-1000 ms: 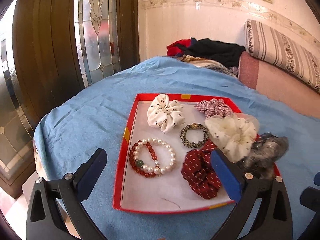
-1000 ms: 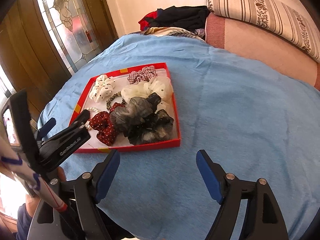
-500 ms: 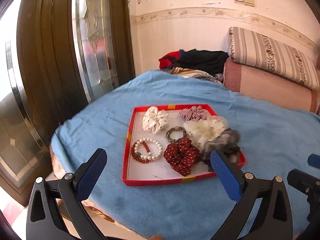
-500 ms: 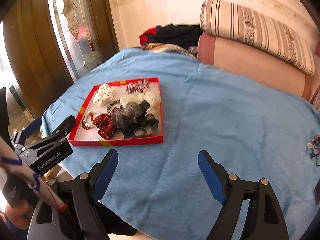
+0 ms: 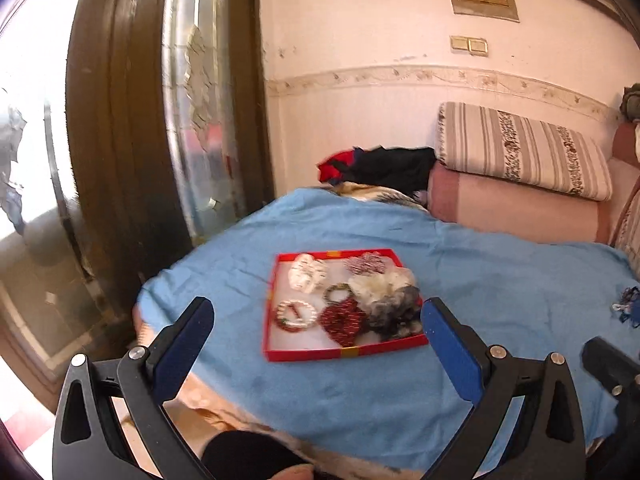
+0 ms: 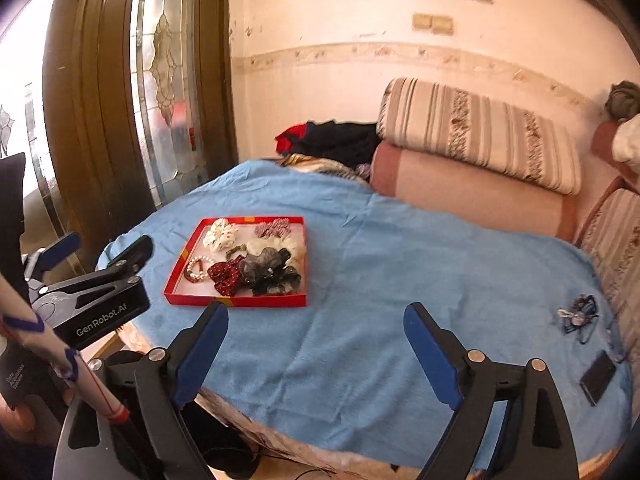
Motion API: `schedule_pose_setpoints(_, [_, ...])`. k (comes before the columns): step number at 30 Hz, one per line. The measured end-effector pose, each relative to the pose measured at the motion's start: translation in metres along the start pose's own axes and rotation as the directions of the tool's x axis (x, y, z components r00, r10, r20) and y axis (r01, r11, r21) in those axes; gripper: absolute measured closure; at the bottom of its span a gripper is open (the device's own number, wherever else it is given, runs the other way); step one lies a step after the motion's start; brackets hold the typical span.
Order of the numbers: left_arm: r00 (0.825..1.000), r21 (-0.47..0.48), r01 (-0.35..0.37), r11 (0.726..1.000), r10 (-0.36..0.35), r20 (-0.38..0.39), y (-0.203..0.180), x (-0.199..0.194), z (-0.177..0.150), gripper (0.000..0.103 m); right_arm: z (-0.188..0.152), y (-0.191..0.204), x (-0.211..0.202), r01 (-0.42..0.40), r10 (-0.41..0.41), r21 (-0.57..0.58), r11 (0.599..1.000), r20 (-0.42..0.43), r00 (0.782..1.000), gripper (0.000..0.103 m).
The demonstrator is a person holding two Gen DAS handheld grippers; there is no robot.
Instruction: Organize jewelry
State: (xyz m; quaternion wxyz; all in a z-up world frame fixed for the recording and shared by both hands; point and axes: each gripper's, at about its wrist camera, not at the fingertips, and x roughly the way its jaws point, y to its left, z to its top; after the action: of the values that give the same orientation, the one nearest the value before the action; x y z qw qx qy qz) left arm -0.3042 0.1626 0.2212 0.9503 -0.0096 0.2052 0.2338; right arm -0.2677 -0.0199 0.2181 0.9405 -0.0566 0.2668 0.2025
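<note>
Hovering nearest the lens, the left gripper and the right gripper both stand spread wide with nothing between their blue pads; the right one's jaws have just been opening further, and they too hold nothing. Both sit on the near side of the red tray, apart from it, above the edge of the blue blanket.

That reads as a step finished rather than begun: the tray looks filled. Inside it, nearest the front wall, lie a pearl-and-red-bead bracelet, a dark red dotted scrunchie and a grey-black gauzy scrunchie. Behind those sit a small bronze bracelet and a cream scrunchie. At the back wall are a white dotted scrunchie and a red checked one.

Well to the right of the tray, a small tangle of jewelry is loose on the blanket, next to a dark phone. If anything remains, my judgement is that the right gripper should swing that way and pinch the tangle low.
</note>
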Motion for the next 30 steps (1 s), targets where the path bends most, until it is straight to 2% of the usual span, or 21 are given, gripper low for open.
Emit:
schedule_pose_setpoints(4, [0.997,-0.03,-0.055,0.998,0.056,0.053,0.008,-0.021,-0.007,0.0,-0.01,0.012,-0.017,0.086,-0.083,-0.058,0.995,0.059,0.995,0.007])
schedule_pose_setpoints(7, [0.999,-0.045,-0.041,0.998,0.041,0.011,0.008,-0.014,-0.011,0.0,-0.016,0.022,-0.017,0.137,-0.128,-0.127,0.982,0.078,0.989,0.007])
schedule_pose_setpoints(11, [0.999,-0.003,-0.034,0.999,0.034,-0.041,-0.003,0.0,-0.015,0.0,-0.018,0.02,-0.01,0.133,-0.127,-0.137,0.982,0.055,0.99,0.007])
schedule_pose_setpoints(19, [0.992,0.005,0.016,1.0,-0.015,-0.125,-0.022,0.031,-0.023,0.0,-0.026,0.005,0.013,0.166,-0.167,-0.142,0.976,0.0,0.986,0.007])
schedule_pose_setpoints(30, [0.98,0.033,0.015,0.999,-0.008,-0.201,-0.041,0.071,-0.036,0.0,-0.033,-0.01,0.056,0.152,-0.166,-0.134,0.979,-0.101,0.981,0.007])
